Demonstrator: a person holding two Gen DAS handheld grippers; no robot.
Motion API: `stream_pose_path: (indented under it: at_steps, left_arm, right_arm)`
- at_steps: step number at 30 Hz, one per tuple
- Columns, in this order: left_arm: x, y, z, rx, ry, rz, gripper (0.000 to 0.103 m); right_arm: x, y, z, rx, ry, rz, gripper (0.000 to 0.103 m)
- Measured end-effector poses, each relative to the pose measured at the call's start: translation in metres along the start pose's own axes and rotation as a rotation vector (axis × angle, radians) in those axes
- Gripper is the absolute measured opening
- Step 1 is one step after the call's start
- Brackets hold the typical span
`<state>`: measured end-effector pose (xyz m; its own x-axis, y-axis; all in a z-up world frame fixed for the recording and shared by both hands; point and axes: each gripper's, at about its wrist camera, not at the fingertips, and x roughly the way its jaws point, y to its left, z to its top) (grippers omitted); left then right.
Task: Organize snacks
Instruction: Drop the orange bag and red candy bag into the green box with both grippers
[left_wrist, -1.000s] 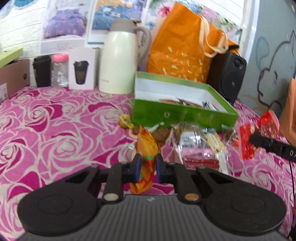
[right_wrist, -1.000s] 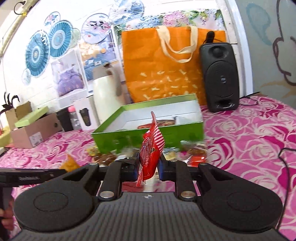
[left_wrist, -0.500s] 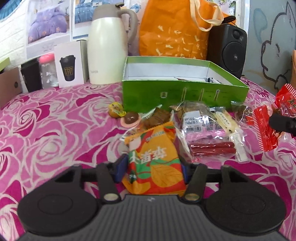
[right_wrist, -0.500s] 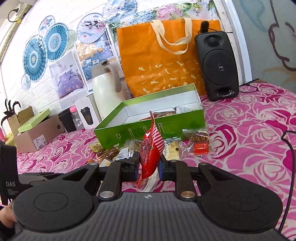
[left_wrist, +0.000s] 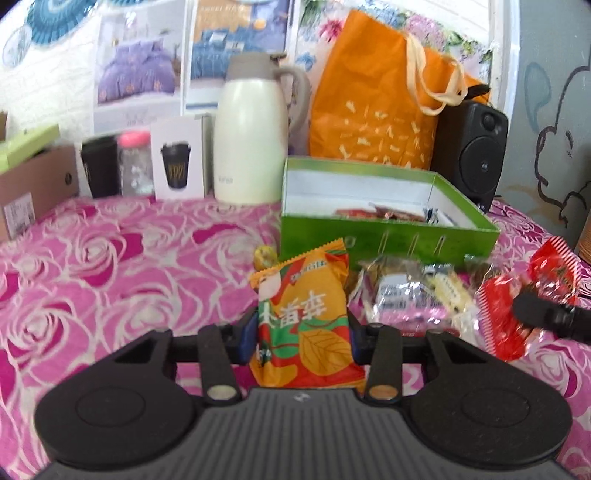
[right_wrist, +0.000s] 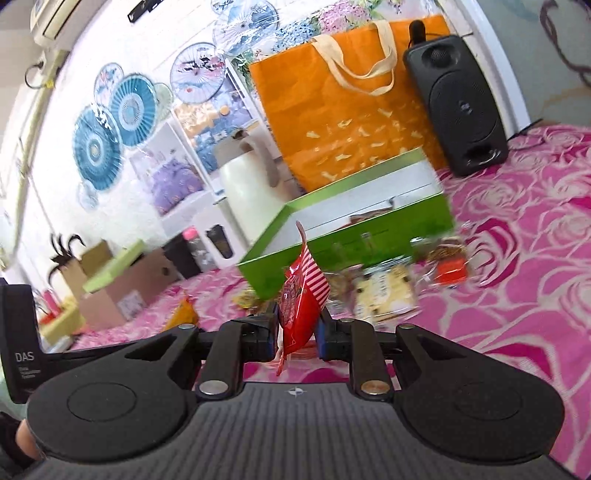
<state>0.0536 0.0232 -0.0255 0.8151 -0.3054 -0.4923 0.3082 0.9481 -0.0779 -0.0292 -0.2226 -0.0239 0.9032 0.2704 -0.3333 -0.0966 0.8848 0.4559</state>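
In the left wrist view alone, the left gripper (left_wrist: 302, 338), jaws just narrowed, pinches an orange snack packet (left_wrist: 306, 325) showing its printed face; the right gripper (right_wrist: 296, 332) clamps a red striped packet (right_wrist: 300, 299) edge-on.

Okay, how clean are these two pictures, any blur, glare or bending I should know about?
Left wrist view: mildly soft, the orange snack packet readable, the wall posters washed out by bright light, edges bowed by the fisheye. Right wrist view: tilted, with motion smear on the green box and the loose snacks, while the red packet stays fairly sharp.
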Motion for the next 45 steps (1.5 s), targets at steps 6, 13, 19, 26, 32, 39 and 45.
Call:
stream_pose_path:
  at_steps: [6, 13, 19, 26, 32, 39, 45]
  left_arm:
    - [0.001, -0.008, 0.009, 0.002, -0.006, -0.022, 0.044]
    - [0.017, -0.014, 0.028, -0.04, -0.015, -0.012, 0.043]
    - [0.023, -0.021, 0.04, -0.008, -0.038, 0.014, 0.043]
    - [0.028, -0.024, 0.043, 0.02, -0.047, 0.008, 0.043]
    - [0.034, -0.004, 0.048, -0.004, -0.057, 0.024, 0.043]
    - [0.074, -0.024, 0.08, 0.065, -0.098, -0.002, 0.043]
    - [0.108, -0.038, 0.088, 0.083, -0.1, -0.054, 0.044]
  right_arm:
    - [-0.003, 0.006, -0.001, -0.004, -0.011, 0.019, 0.035]
    - [0.01, 0.002, 0.012, 0.016, 0.007, 0.022, 0.035]
    - [0.012, 0.005, 0.03, -0.041, -0.027, 0.009, 0.035]
    - [0.018, 0.007, 0.045, -0.078, -0.037, 0.012, 0.035]
    - [0.02, -0.008, 0.068, -0.148, -0.082, -0.096, 0.035]
    - [0.064, -0.04, 0.098, -0.066, -0.062, -0.12, 0.035]
    - [0.088, -0.043, 0.092, -0.061, -0.047, -0.086, 0.035]
